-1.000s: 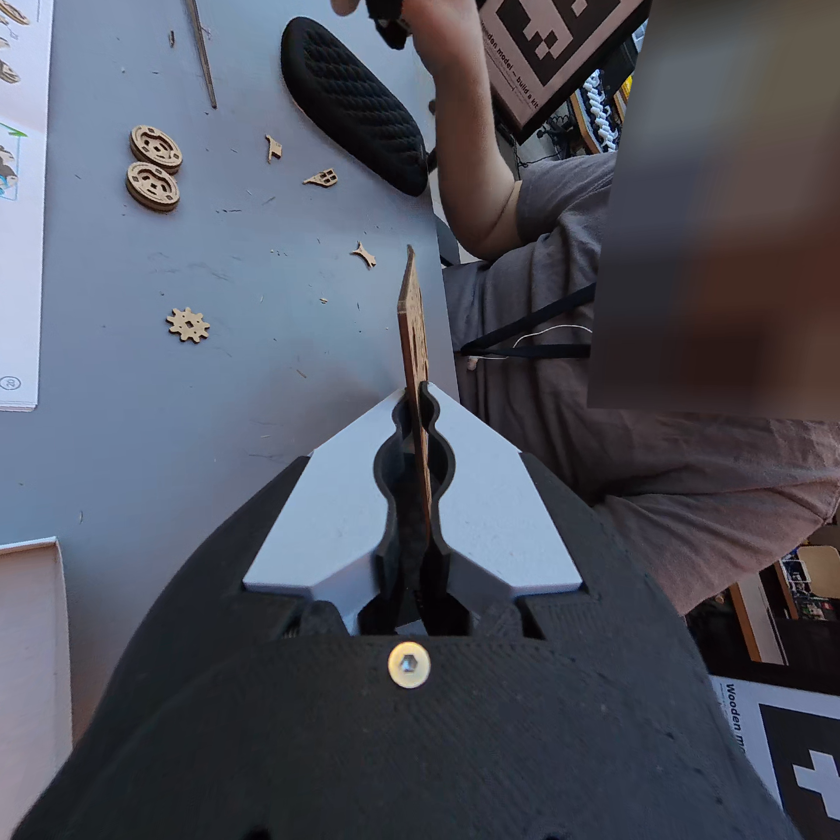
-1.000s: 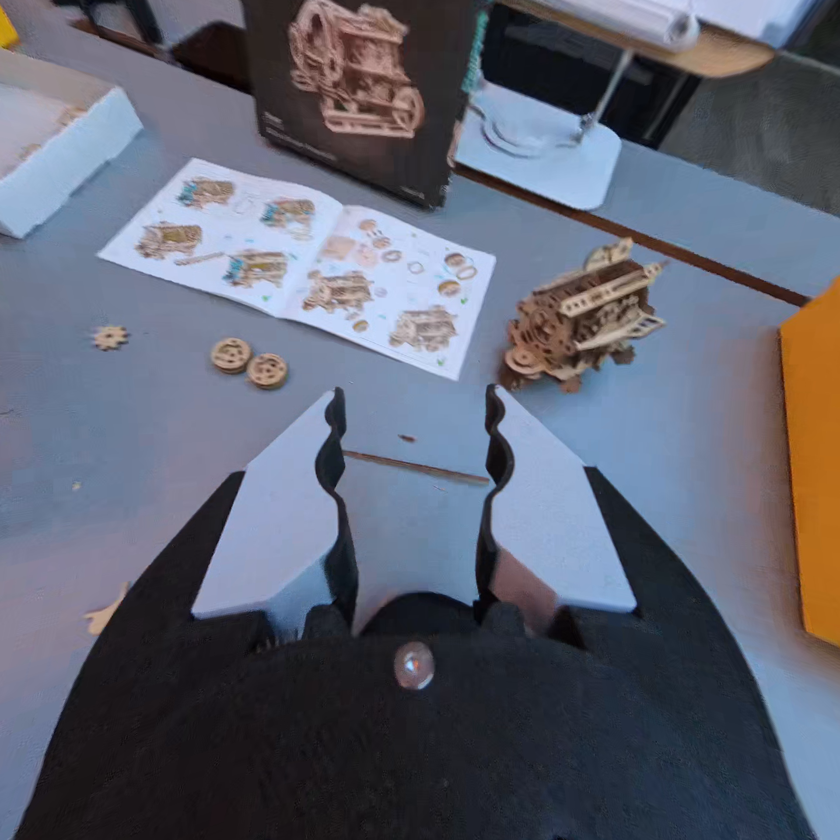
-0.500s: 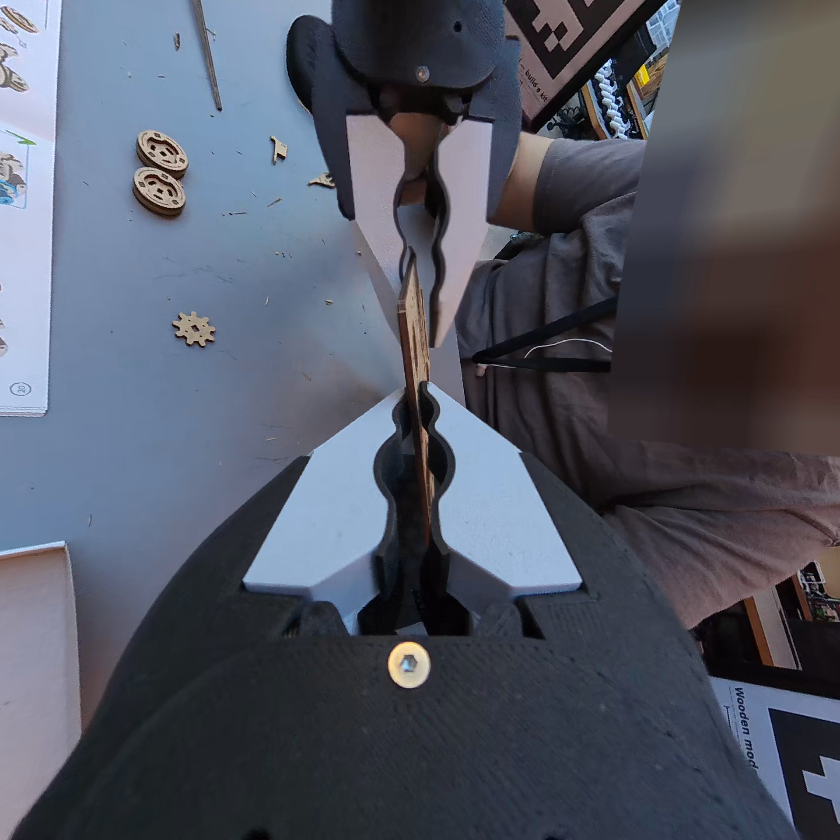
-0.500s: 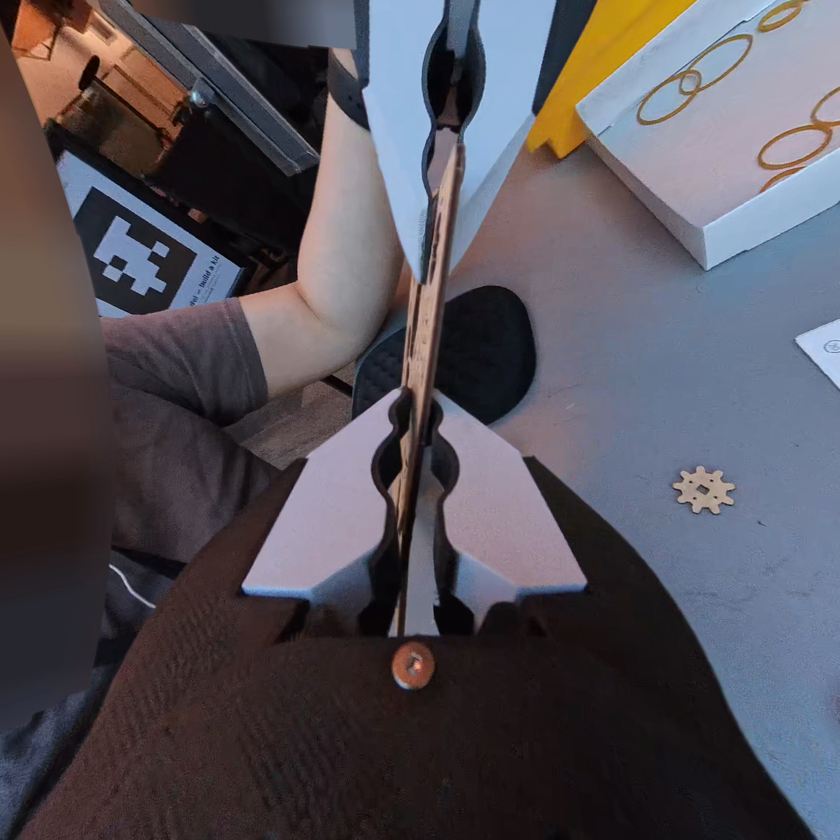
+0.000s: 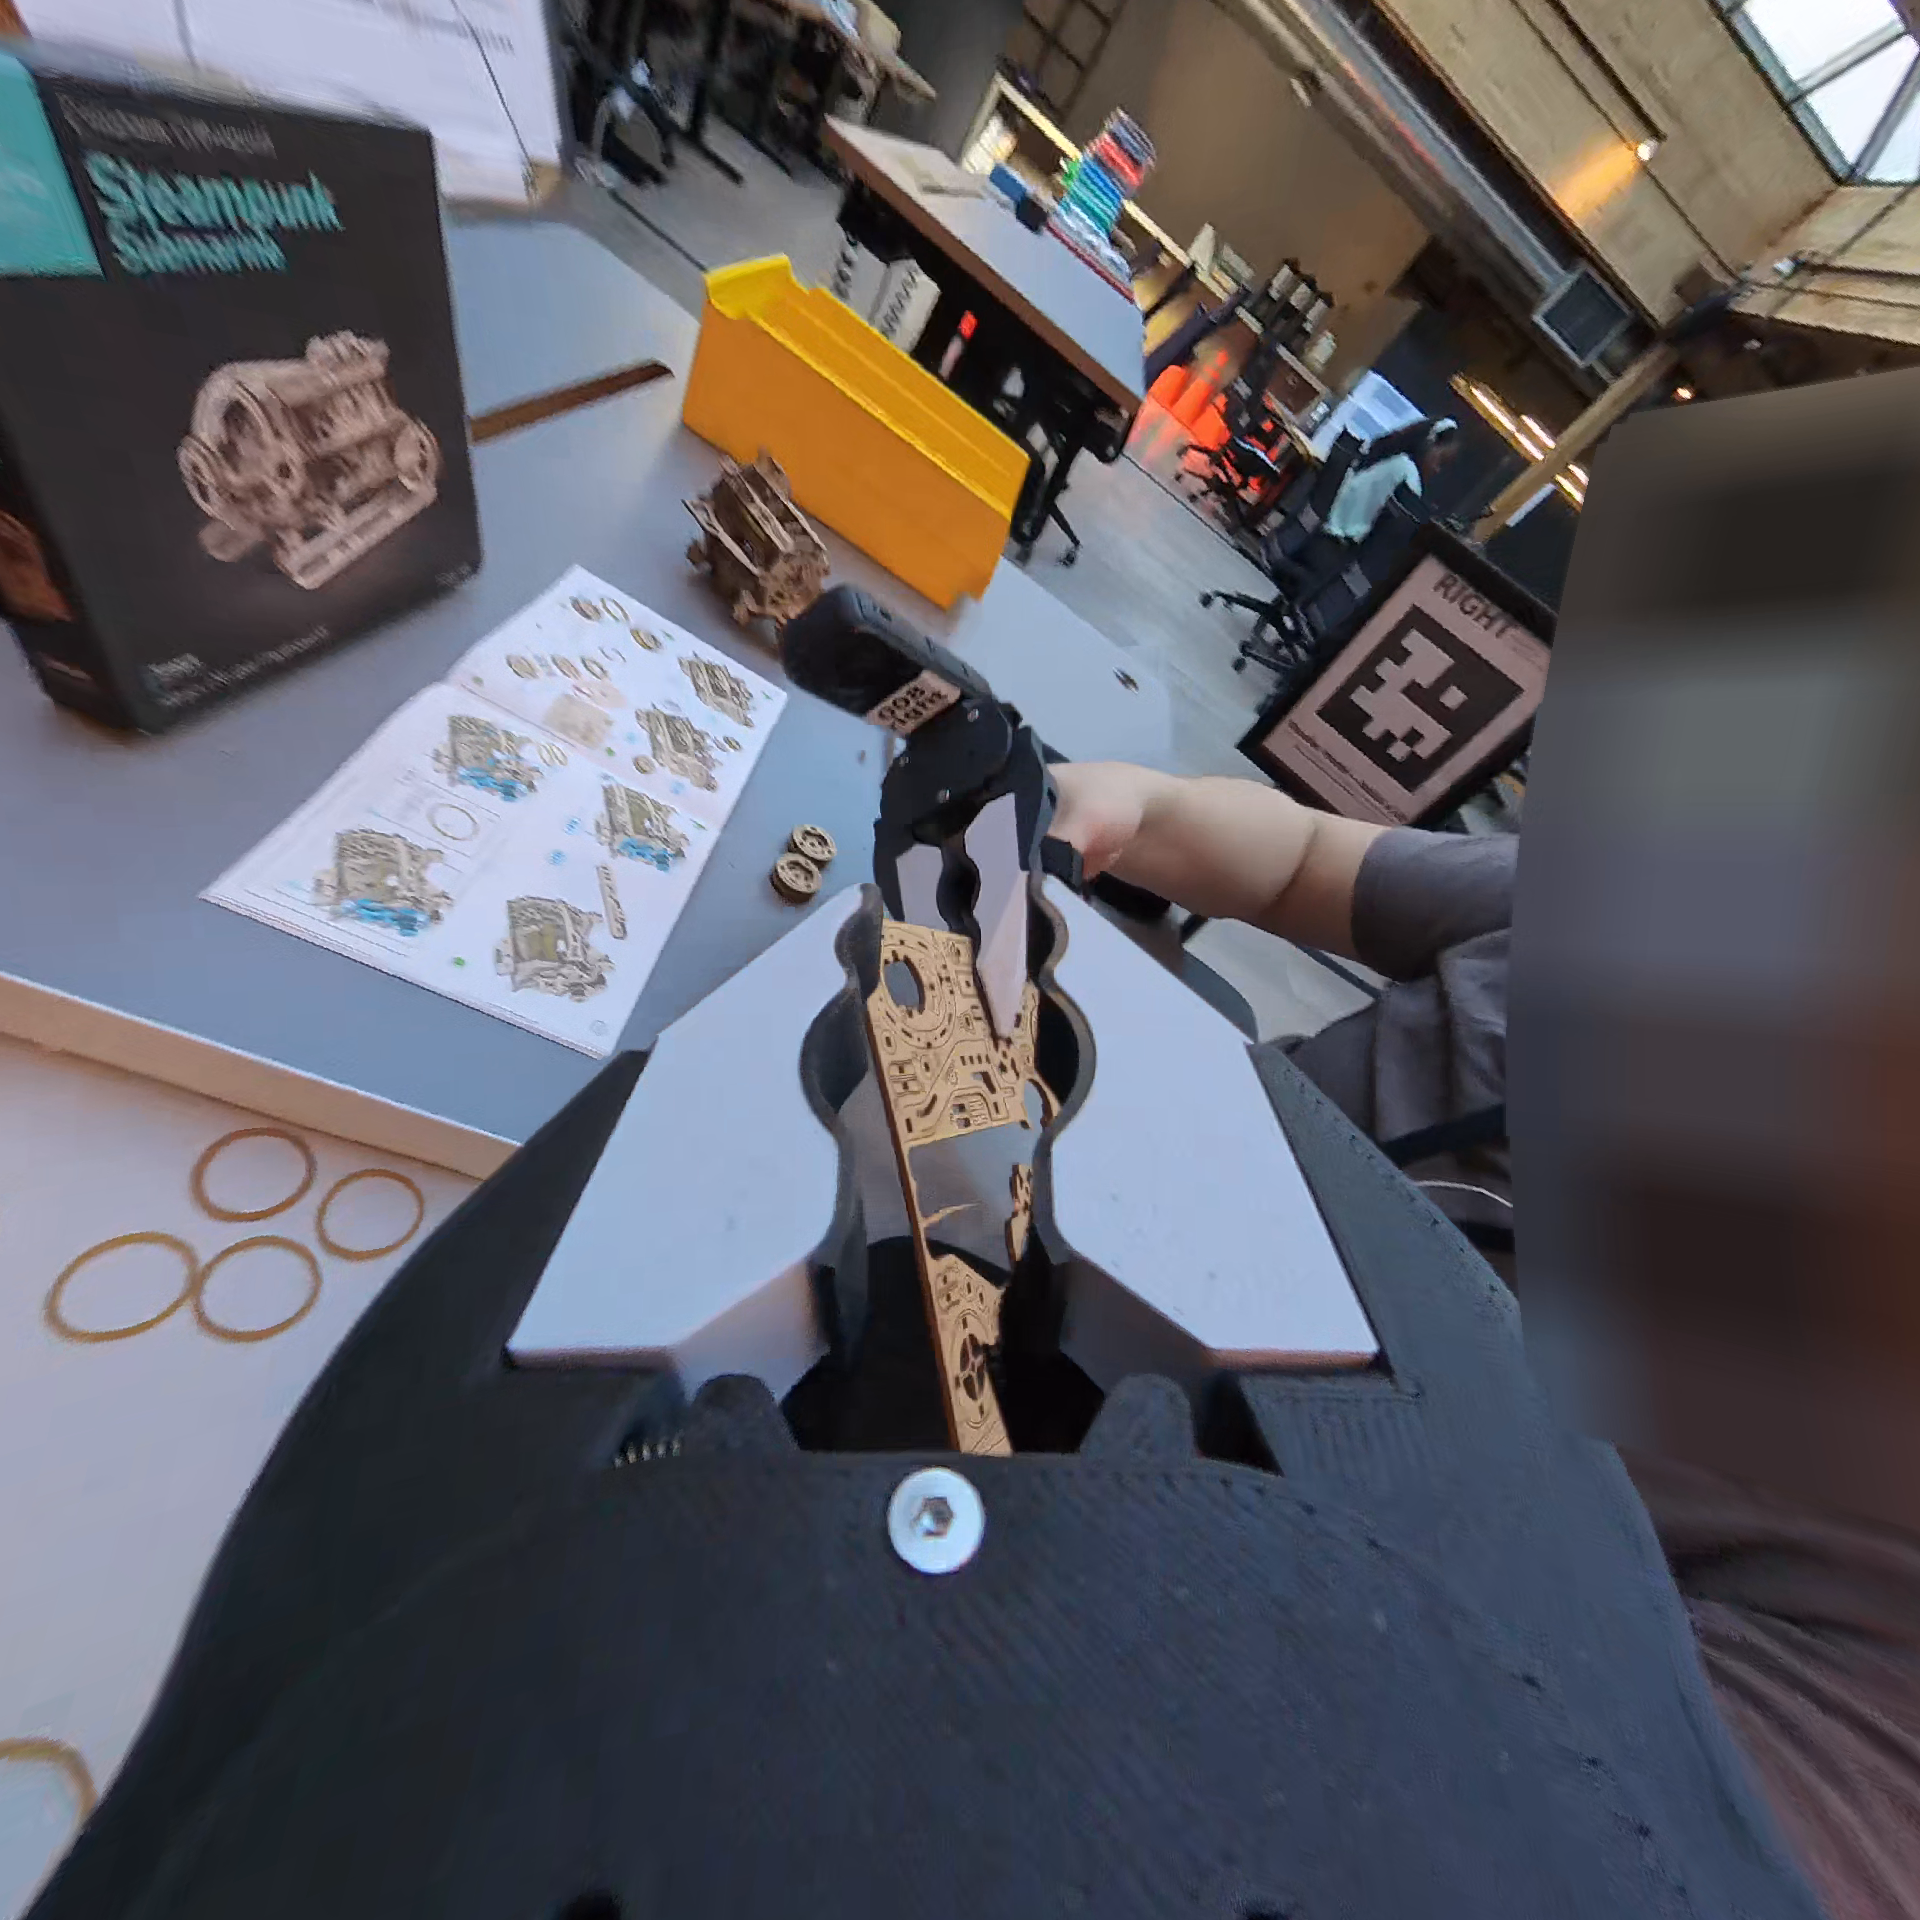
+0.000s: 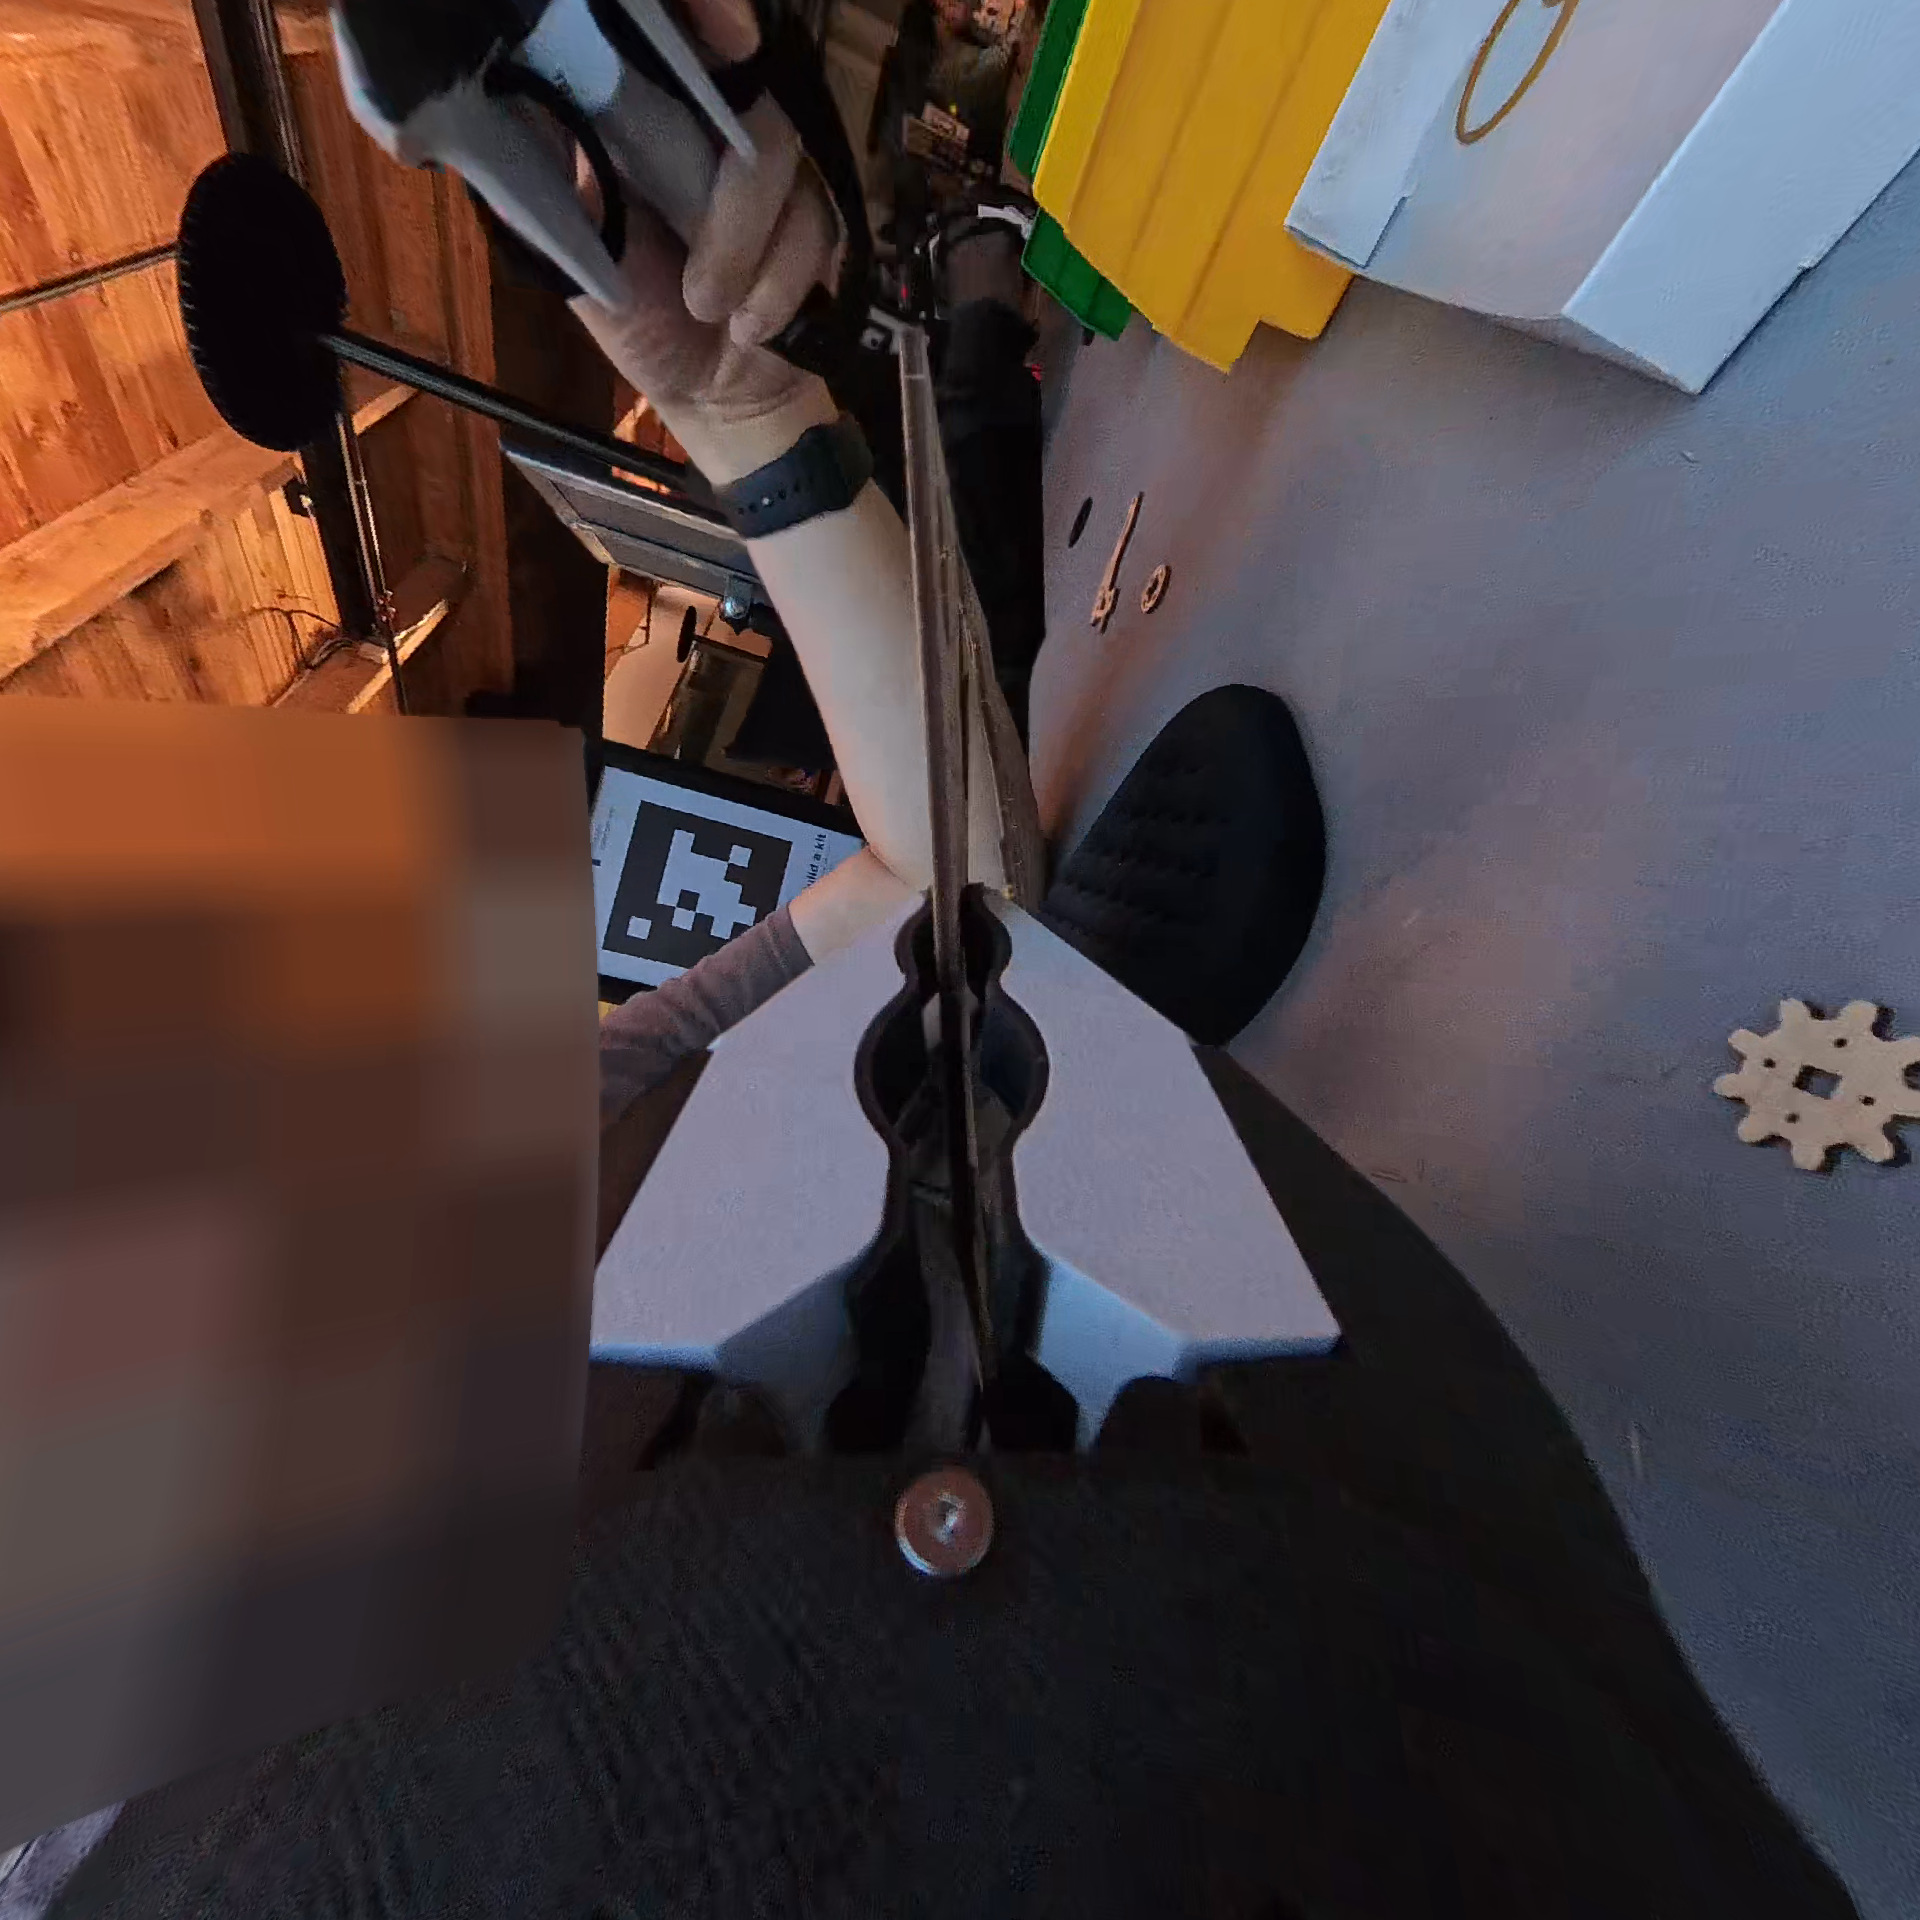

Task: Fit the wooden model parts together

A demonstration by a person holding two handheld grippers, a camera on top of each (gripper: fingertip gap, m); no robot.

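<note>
My left gripper (image 5: 951, 997) has its jaws parted around a thin laser-cut wooden sheet (image 5: 940, 1049), whose fretted face only this view shows. My right gripper (image 6: 951, 935) sees it edge-on, jaws clamped on it above the grey desk (image 6: 1558, 727), near a toothed wooden gear (image 6: 1818, 1086).

— What's on the grey table (image 5: 125, 831)?

— A dark box (image 5: 223, 416) stands at the back, an open booklet (image 5: 499, 800) lies flat before it, and a yellow bin (image 5: 852, 426) sits to the right.

— And nearer?

— A white tray (image 5: 135, 1455) holding rubber bands (image 5: 255, 1174). In the right wrist view, a black pad (image 6: 1195, 873) lies at the table's edge, with a marker board (image 6: 696, 873) beyond it.
</note>
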